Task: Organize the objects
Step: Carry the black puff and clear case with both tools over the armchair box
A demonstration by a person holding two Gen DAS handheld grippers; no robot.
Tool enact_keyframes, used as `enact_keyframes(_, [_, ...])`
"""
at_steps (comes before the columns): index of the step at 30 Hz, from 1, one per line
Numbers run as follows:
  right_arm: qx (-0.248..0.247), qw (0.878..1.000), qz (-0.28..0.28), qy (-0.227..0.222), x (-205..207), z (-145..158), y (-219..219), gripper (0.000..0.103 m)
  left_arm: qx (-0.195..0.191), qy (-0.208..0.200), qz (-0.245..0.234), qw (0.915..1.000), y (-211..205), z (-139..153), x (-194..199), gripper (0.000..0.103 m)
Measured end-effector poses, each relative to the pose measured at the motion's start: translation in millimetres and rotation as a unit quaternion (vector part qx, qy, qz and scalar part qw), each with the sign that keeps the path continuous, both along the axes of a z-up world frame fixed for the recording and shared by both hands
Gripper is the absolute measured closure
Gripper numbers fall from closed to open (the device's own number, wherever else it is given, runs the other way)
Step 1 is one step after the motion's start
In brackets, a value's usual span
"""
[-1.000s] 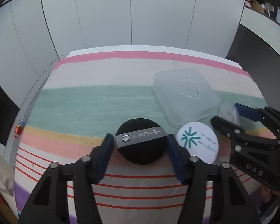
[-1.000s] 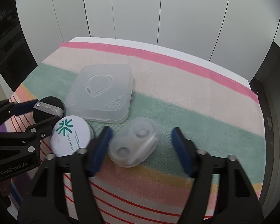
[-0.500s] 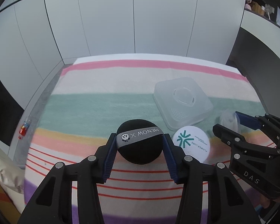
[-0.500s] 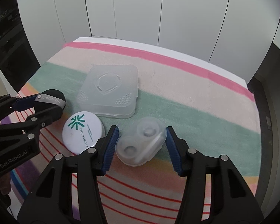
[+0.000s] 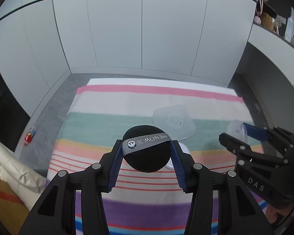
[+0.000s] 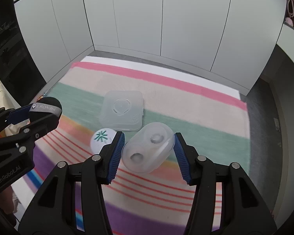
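My left gripper (image 5: 146, 144) is shut on a black round powder puff (image 5: 146, 152) with a grey ribbon, held in the air above the striped cloth (image 5: 107, 101). My right gripper (image 6: 149, 137) is shut on a clear oval case (image 6: 149, 146) with two round wells, also lifted off the cloth (image 6: 186, 98). On the cloth below lie a white round compact (image 6: 102, 139) with a green logo and a clear square box (image 6: 123, 111). Each gripper shows in the other's view: the left gripper (image 6: 45, 107) at the left, the right gripper (image 5: 238, 132) at the right.
White cabinet doors stand behind the table. Grey floor runs along its left side with a small red object (image 5: 29, 136) on it. Cream fabric (image 5: 5, 162) lies at the lower left. A shelf with items (image 5: 274, 23) is at the upper right.
Both grippers closed on their items, the right from wide open, and rose with them. The puff and the clear case have left the cloth; the table looks farther away.
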State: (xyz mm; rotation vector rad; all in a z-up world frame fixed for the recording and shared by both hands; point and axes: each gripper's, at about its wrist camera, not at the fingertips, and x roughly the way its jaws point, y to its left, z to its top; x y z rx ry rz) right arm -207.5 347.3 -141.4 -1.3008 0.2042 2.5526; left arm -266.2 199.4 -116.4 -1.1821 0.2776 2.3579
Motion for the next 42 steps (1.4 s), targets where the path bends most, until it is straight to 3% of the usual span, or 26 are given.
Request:
enact_keyframes(12, [0.000, 1.000, -0.018, 0.008, 55, 80, -14, 0.049, 0.009, 0.000, -0.016, 0.9998, 2, 67, 58, 0.053])
enact_keyframes(25, [0.014, 1.000, -0.007, 0.012, 136, 139, -36, 0.049, 0.032, 0.000, 0.019, 0.9993, -36, 122, 114, 0.053])
enact_keyframes(35, [0.019, 0.999, 0.007, 0.026, 172, 159, -58, 0.049, 0.046, 0.011, 0.035, 0.9983, -66, 124, 165, 0.053])
enact_keyframes(42, [0.016, 0.999, 0.025, 0.032, 178, 148, -74, 0.049, 0.053, 0.011, 0.040, 0.9977, -83, 116, 179, 0.053])
